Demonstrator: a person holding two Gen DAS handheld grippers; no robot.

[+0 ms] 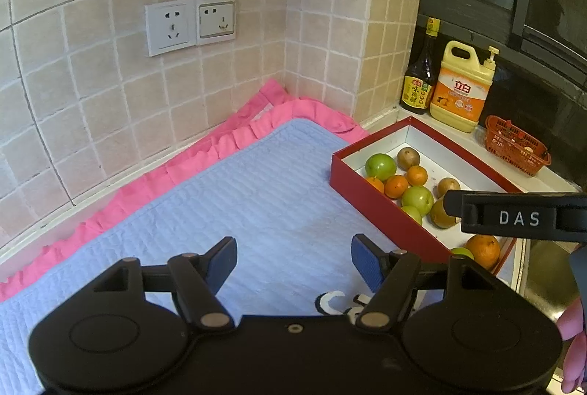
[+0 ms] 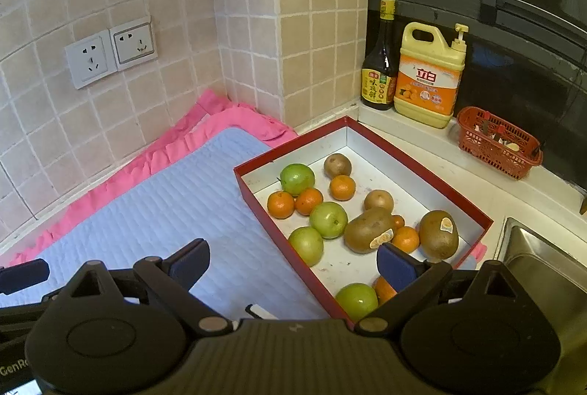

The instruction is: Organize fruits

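Note:
A red box with a white inside lies on the counter at the right and holds several fruits: green apples, small oranges and brown kiwis. The box also shows in the left wrist view. My left gripper is open and empty above the blue quilted mat, left of the box. My right gripper is open and empty, its right finger over the box's near end, close to a green apple and an orange.
A pink ruffled cloth edges the mat along the tiled wall with two sockets. A dark sauce bottle, a yellow detergent jug and a small red basket stand on the ledge behind. A steel sink is at the right.

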